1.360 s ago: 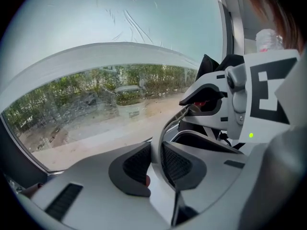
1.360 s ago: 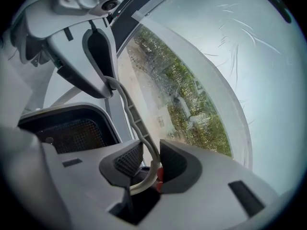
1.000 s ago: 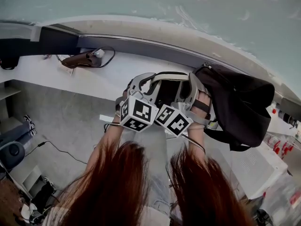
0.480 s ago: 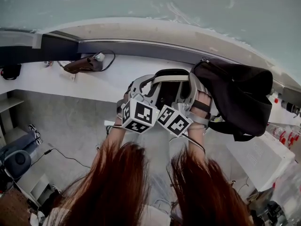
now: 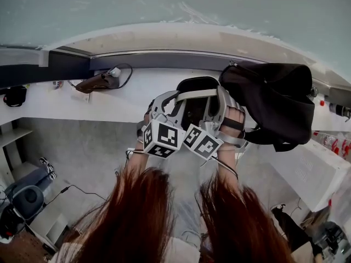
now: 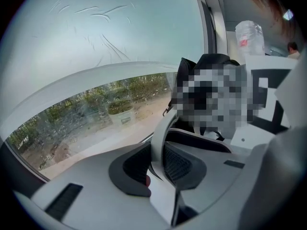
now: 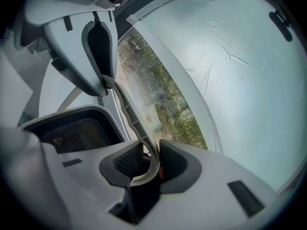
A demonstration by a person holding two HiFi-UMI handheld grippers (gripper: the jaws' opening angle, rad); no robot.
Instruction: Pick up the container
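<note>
In the head view I have both grippers up side by side in front of the white window ledge (image 5: pixel 66 100). The left gripper (image 5: pixel 164 100) and the right gripper (image 5: pixel 226 104) flank the dark container (image 5: pixel 195 106), which is carried between them mid-frame. A black bag (image 5: pixel 274 106) lies on the ledge at the container's 3 o'clock. A brown object (image 5: pixel 96 83) with a cable lies at its 10 o'clock.

In the left gripper view, the left gripper (image 6: pixel 156 169) is clenched on the container's thin pale rim (image 6: pixel 158 135), which curves up toward 12 o'clock against the window (image 6: pixel 96 47).

In the right gripper view, the right gripper (image 7: pixel 146 164) pinches the same kind of pale rim (image 7: pixel 129 114). The container's dark meshed inside (image 7: pixel 76 128) lies at the jaws' 9 o'clock, and the left gripper (image 7: pixel 91 47) is at 11 o'clock.
</note>
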